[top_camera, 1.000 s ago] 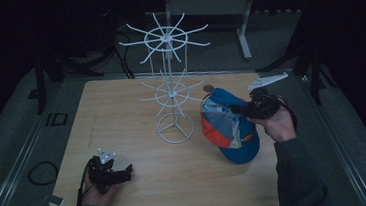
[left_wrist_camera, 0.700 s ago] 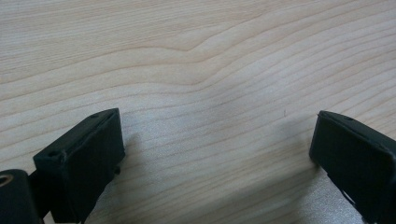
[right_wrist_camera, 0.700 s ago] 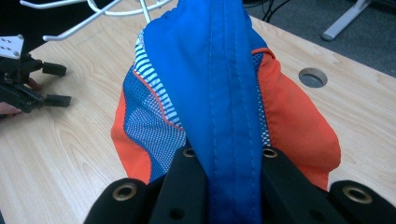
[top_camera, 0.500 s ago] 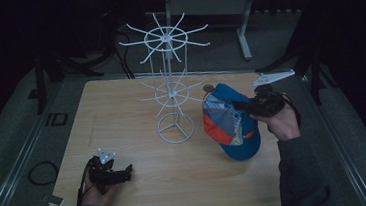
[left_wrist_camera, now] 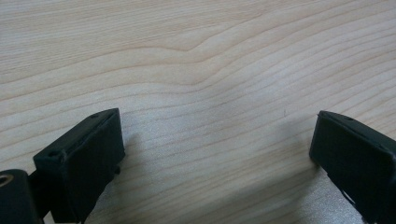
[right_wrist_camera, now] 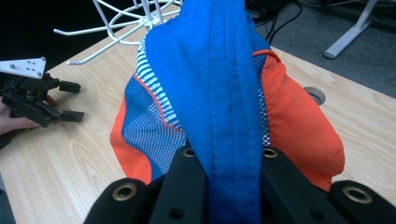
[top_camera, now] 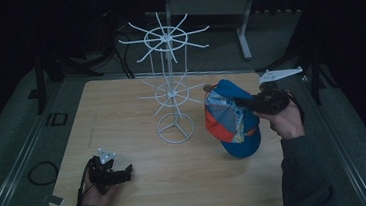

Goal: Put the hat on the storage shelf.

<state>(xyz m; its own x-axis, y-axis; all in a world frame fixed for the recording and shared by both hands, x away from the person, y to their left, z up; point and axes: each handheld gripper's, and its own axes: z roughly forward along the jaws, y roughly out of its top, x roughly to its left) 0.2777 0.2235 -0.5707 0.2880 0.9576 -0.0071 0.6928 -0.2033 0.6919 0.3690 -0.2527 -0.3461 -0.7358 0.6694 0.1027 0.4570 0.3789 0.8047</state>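
Up on the wooden desk (top_camera: 144, 201), a white wire rack (top_camera: 170, 86) stands upright near the middle, two tiers of spokes fanning out above a ring base. Over on the right, the right gripper (top_camera: 251, 103) is clamped on a blue and orange cap (top_camera: 230, 121), holding it up just beside the rack, brim end hanging low toward the desk. Down at the near left corner, the left gripper (top_camera: 127, 171) sits low over the desk in the person's hand, jaws parted, well apart from the rack. Dark floor surrounds the desk, with a table leg (top_camera: 244, 40) beyond the far edge.
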